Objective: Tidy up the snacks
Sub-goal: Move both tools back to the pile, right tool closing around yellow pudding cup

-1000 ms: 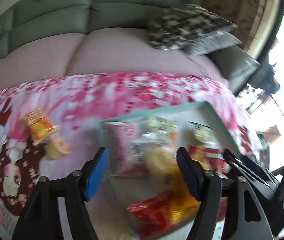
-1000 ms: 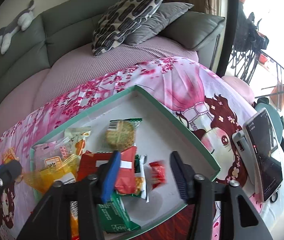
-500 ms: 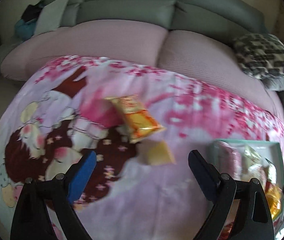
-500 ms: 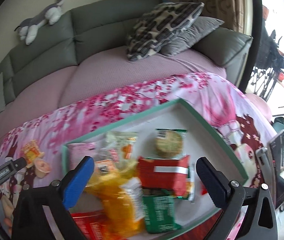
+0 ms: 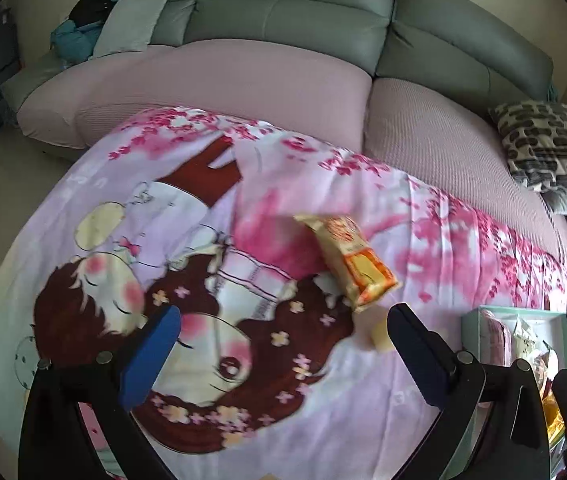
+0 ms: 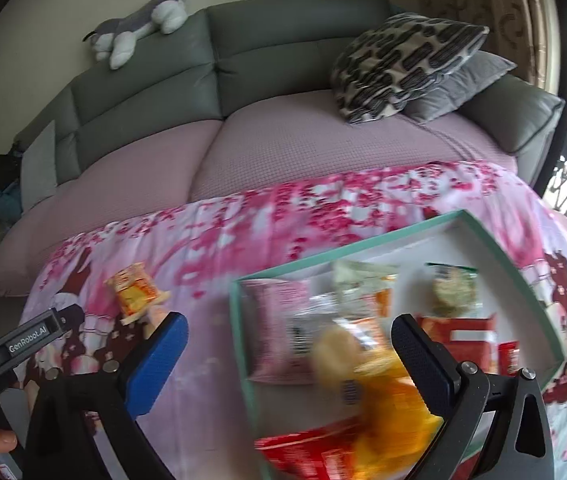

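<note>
orange snack pkt (image 5: 350, 257) on pink cloth (image 5: 423, 240), crinkly foil, yellow end

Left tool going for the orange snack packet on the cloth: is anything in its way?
Nothing visible. The left tool, its fingers opening and empty, has only bare printed cloth between it and the orange packet. A small pale yellow snack lies just below the packet, beside the right-hand finger.

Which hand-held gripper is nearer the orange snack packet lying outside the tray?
Left. The left hand-held gripper hovers just short of the orange snack packet; the right hand-held gripper is over the tray.
</note>
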`<state>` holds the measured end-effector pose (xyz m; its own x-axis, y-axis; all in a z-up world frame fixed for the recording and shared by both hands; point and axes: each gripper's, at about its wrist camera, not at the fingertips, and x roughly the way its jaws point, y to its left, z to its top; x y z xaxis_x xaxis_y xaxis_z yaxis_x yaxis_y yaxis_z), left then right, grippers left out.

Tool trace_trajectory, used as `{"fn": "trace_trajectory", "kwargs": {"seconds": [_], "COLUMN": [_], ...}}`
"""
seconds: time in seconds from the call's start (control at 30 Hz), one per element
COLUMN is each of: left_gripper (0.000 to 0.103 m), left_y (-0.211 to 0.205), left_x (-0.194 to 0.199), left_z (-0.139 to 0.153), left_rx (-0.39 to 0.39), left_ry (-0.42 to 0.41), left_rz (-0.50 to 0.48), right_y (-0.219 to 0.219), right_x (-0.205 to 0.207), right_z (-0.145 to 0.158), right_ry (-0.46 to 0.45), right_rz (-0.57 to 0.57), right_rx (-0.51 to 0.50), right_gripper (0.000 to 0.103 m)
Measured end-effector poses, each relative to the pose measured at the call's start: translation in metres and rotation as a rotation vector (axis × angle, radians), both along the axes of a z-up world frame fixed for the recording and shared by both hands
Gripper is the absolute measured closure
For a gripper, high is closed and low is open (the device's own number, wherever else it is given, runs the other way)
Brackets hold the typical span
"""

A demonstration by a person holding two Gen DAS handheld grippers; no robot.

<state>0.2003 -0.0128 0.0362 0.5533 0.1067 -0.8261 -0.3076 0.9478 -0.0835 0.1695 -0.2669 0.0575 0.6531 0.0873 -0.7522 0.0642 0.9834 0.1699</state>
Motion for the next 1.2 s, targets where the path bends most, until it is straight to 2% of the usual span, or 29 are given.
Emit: {"fn": "trace_trajectory", "kwargs": {"seconds": [0.17,0.33,0.6,0.87,1.2], "left_gripper": [0.000,0.000,0.000,0.000,0.000], "left_y": [0.030,0.051,0.054,0.044,0.023], "left_x": [-0.005,-0.003,0.015,0.040,0.070], "left_z": [0.002,-0.007,-0.025,-0.039,-0.051], "left_rx": [-0.017,-0.065,-0.133,-0.198,-0.256], "left_ry": [-0.007,0.011,0.056,0.069,0.053], "left_rz": [0.028,0.041,0.012,-0.034,-0.120], "right_y": [0.032,0.065,0.098,0.115,0.130], "right_x": [0.005,0.011,0.025,0.039,0.059], "right_z": [-0.004,-0.012,-0.040,-0.068,-0.086], "right_ry": [0.004,0.007,0.067,0.115,0.131], "right_rz": [0.064,0.131,0.203,0.249,0.306], "right_rx": [0.027,0.032,-0.014,-0.049,-0.084], "right_gripper": [0.000,0.000,0.001,0.021,0.028]}}
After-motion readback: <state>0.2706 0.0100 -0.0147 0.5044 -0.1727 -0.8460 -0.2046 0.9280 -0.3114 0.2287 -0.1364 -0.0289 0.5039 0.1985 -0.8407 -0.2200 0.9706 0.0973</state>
